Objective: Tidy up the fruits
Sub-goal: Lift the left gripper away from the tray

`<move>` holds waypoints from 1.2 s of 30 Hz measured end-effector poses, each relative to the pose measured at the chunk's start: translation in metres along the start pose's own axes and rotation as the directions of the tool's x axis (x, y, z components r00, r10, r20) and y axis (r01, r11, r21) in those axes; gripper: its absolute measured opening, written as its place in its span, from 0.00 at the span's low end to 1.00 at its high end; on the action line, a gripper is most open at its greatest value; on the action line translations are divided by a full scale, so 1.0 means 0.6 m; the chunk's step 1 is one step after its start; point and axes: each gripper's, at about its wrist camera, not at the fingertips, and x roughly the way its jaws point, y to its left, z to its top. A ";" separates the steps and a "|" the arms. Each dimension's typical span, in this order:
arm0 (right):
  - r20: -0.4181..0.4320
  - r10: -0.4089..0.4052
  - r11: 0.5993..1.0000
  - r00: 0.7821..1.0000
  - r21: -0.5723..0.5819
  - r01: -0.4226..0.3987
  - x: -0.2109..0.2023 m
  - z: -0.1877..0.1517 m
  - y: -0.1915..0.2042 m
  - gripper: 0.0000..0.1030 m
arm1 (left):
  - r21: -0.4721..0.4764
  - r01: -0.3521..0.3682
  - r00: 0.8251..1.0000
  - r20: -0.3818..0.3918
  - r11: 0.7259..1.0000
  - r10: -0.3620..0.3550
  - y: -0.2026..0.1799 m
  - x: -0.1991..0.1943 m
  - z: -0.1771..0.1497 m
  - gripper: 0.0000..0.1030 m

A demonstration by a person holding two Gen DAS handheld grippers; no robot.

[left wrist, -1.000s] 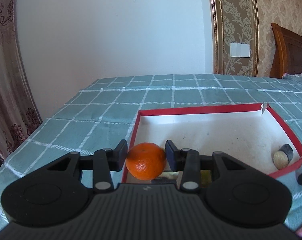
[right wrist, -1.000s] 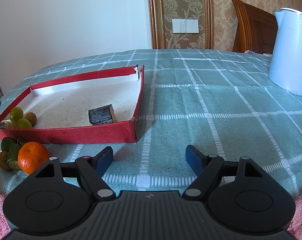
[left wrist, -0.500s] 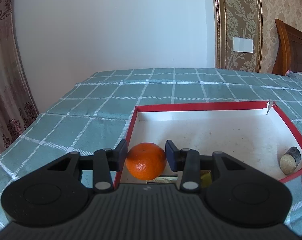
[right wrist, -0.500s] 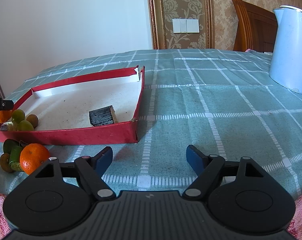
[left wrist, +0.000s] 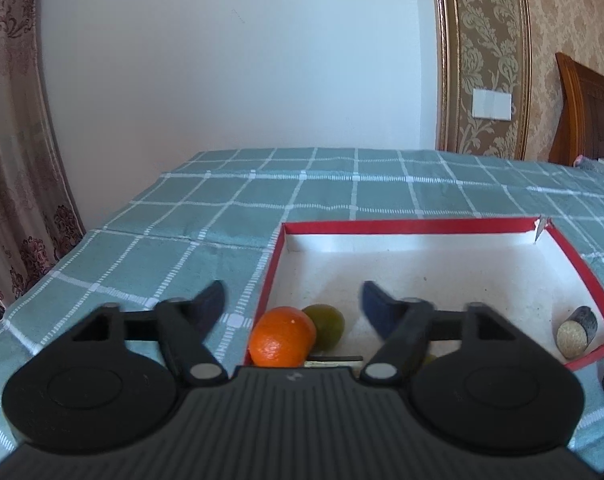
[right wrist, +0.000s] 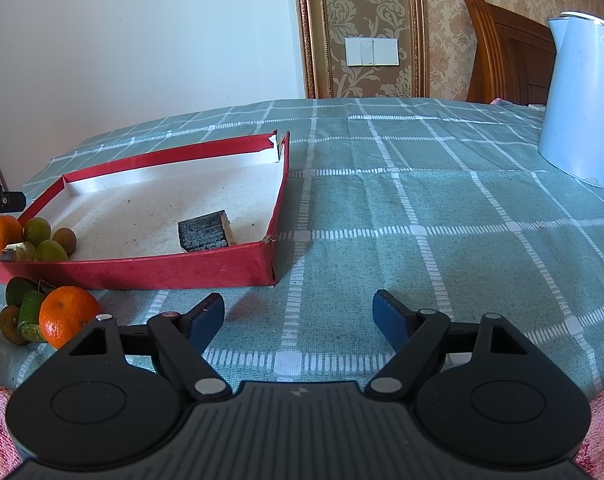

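Left gripper [left wrist: 291, 304] is spread wide, holding nothing; the orange [left wrist: 281, 338] sits just below it in the red box [left wrist: 402, 226] corner. Right gripper [right wrist: 297, 316] is wide, empty. Withdrawal is best made straight up, so the green fruit [left wrist: 326, 326] is not nudged.

Two oranges [right wrist: 5, 233] [right wrist: 68, 315], one red tray [right wrist: 141, 270], one kettle [right wrist: 582, 108].

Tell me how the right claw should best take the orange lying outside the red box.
Grip the orange across its round middle, one finger on each side. Coming from above looks safest: green fruits press against its left side and the red box wall stands just behind it, so a level approach would likely nudge them. The right claw is open and empty, with the orange to its left.
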 end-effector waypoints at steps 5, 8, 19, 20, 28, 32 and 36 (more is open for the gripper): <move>0.000 -0.001 1.000 1.000 -0.002 0.001 0.000 0.000 0.001 0.79 | -0.009 -0.002 0.999 0.037 1.000 0.003 0.022 -0.034 -0.010 1.00; -0.002 -0.006 1.000 1.000 -0.008 0.006 0.001 0.000 0.002 0.79 | -0.038 0.003 0.999 0.040 0.999 -0.001 0.046 -0.050 -0.021 1.00; -0.009 -0.036 0.999 0.999 -0.039 0.036 0.002 -0.002 0.007 0.80 | -0.075 0.032 0.999 0.045 0.997 -0.028 0.092 -0.069 -0.057 1.00; -0.009 -0.036 0.999 0.999 -0.038 0.035 0.002 -0.002 0.007 0.80 | -0.066 0.047 0.997 0.063 0.997 -0.043 0.096 -0.075 -0.062 1.00; -0.007 -0.072 0.996 0.997 -0.053 0.071 0.001 -0.003 0.012 0.86 | 0.000 0.098 0.989 0.115 0.995 -0.098 0.118 -0.107 -0.111 1.00; -0.015 -0.072 0.996 0.997 -0.049 0.072 0.002 -0.002 0.010 0.88 | -0.063 0.109 0.989 0.112 0.992 -0.101 0.134 -0.109 -0.116 1.00; -0.034 -0.056 0.997 0.998 -0.057 0.054 0.006 0.000 0.010 0.94 | -0.171 0.098 0.989 0.125 0.980 -0.078 0.145 -0.110 -0.109 1.00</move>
